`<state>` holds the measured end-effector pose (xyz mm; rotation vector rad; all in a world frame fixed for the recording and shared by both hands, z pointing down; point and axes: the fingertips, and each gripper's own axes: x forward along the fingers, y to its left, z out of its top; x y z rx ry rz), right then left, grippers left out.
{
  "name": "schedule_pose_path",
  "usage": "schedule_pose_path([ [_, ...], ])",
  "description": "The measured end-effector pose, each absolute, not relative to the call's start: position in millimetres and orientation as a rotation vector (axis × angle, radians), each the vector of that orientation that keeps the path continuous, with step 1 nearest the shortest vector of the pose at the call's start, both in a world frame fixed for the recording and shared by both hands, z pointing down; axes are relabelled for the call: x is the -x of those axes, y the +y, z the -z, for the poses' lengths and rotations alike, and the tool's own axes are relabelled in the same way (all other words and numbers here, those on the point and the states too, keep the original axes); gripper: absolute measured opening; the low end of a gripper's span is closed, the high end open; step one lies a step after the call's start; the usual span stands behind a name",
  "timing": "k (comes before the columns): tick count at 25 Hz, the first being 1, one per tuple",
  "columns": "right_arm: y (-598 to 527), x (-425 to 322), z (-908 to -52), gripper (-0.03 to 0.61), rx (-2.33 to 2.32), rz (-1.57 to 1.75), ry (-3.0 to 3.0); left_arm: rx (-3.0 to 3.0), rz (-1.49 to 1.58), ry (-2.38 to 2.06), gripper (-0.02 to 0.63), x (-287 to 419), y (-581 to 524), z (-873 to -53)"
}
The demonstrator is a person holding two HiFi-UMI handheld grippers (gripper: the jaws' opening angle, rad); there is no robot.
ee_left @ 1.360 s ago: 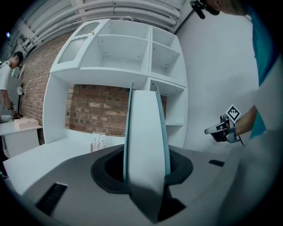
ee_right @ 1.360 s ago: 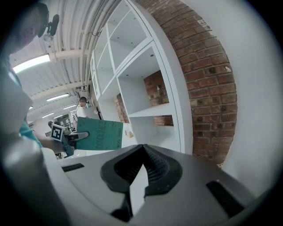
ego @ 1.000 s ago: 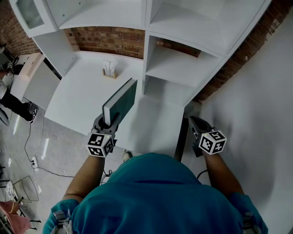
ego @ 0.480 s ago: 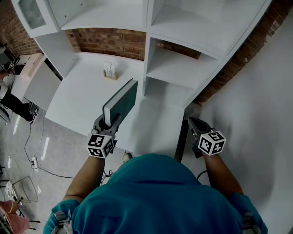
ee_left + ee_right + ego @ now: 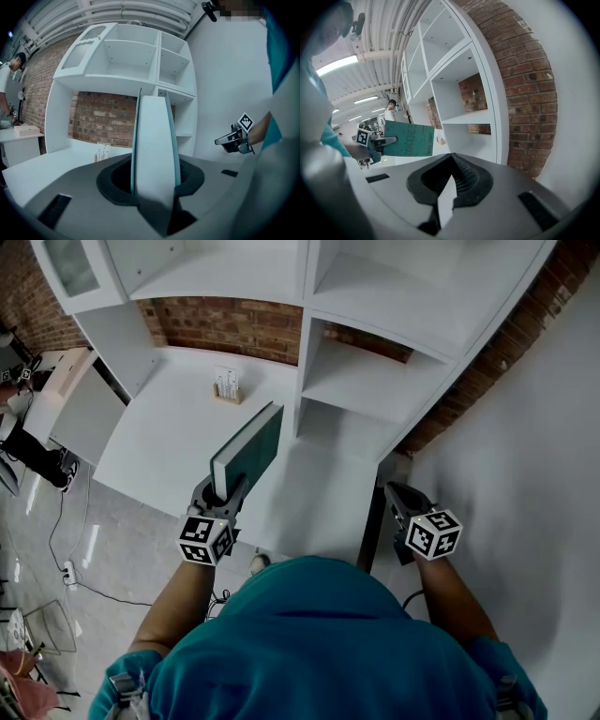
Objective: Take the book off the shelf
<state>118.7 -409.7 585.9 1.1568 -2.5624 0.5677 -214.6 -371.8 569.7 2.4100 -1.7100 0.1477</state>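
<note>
A teal-covered book (image 5: pixel 248 448) with white page edges stands upright in my left gripper (image 5: pixel 219 491), clear of the white shelf unit (image 5: pixel 375 381) and above the white desk top (image 5: pixel 178 427). The left gripper view has the book's (image 5: pixel 154 154) page edge running up between the jaws, which are shut on its lower end. From the right gripper view the book's (image 5: pixel 408 139) teal cover and the left gripper (image 5: pixel 386 139) holding it are at the left. My right gripper (image 5: pixel 401 498) hangs at the right of the shelf unit, jaws shut, with nothing in them.
A small wooden holder (image 5: pixel 224 386) with white items sits at the back of the desk by the brick wall (image 5: pixel 225 324). The shelf compartments (image 5: pixel 361 432) right of the book stand bare. A white wall (image 5: pixel 534 456) lies to the right. A person (image 5: pixel 390 110) stands far off.
</note>
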Motion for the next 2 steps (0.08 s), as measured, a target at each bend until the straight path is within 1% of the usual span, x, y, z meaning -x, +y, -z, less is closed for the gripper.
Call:
schedule_pose_path([
  [2,-408.2,-117.8,-585.9,0.020,-1.153,-0.566,-2.564,-2.411,-0.143,-1.709,0.169,214.6,-370.2,-569.5],
])
